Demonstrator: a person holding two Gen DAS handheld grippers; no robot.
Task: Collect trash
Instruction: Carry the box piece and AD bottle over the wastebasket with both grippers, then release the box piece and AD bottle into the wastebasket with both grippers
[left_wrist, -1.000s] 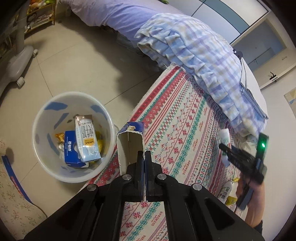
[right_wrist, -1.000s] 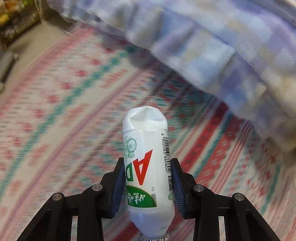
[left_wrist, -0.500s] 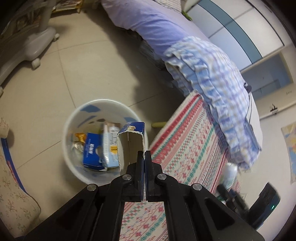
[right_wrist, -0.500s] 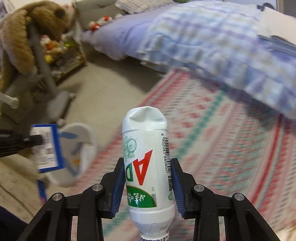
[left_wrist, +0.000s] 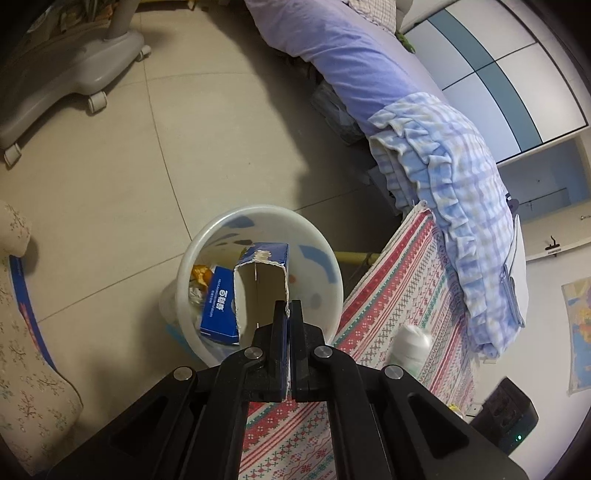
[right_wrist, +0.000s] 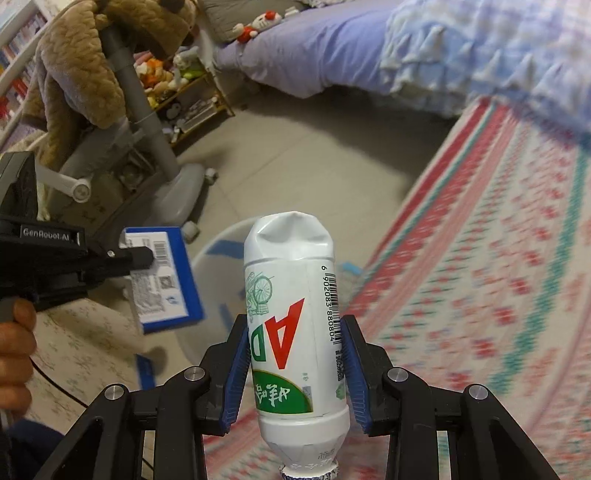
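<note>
My left gripper is shut on one wall of an open blue carton, which hangs over the white trash bin. Inside the bin lie a blue box and yellow wrappers. My right gripper is shut on a white plastic bottle with green and red print, held cap end toward the camera. In the right wrist view the left gripper holds the blue carton just left of the bin. The bottle also shows at lower right in the left wrist view.
The bin stands on a tiled floor beside a patterned red and green rug. A bed with a checked blanket runs along the rug. A grey wheeled chair base is at the back left, a floral cushion nearby.
Both grippers have swung toward the bin. The carton went from beside the bin to over its opening. The bottle moved off the rug by the bed and now faces the bin.
</note>
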